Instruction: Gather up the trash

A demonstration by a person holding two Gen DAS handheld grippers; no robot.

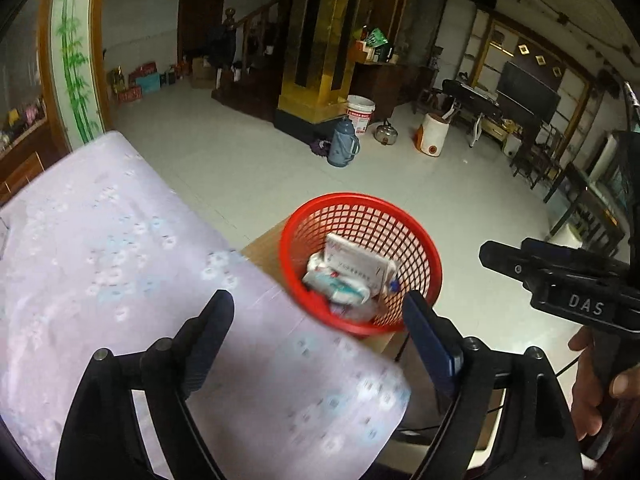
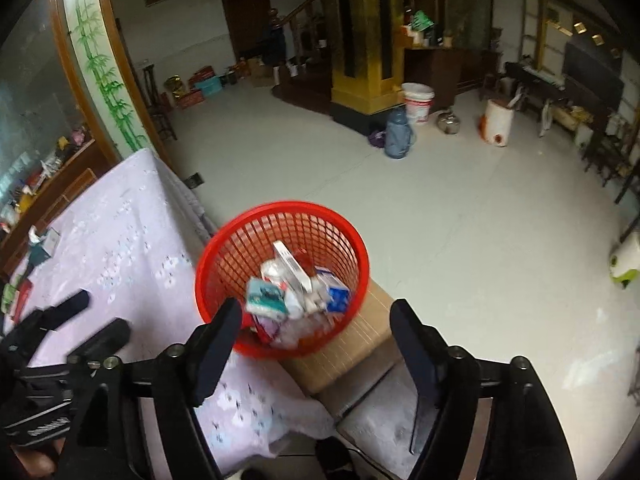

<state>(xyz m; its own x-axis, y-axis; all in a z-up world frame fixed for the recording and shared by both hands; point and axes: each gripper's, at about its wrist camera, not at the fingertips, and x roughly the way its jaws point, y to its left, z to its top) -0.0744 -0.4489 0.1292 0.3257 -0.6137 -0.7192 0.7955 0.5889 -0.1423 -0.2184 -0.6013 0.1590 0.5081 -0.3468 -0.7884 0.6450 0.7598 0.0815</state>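
Both the left gripper (image 1: 318,320) and right gripper (image 2: 316,328) hang spread and empty above the red mesh basket (image 2: 224,256) of packaging on a cardboard box (image 2: 360,336); only the right view shows litter (image 2: 40,242) remaining on the lilac tablecloth (image 2: 132,232).

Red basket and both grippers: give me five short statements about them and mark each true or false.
1. The basket holds trash. True.
2. The basket stands on the floor. False: it sits on a cardboard box beside the table.
3. The right gripper has its fingers apart and holds nothing. True.
4. The left gripper is shut on a carton. False: it is open and empty.
5. The table's far end is bare. False: in the right wrist view a few small items lie there.
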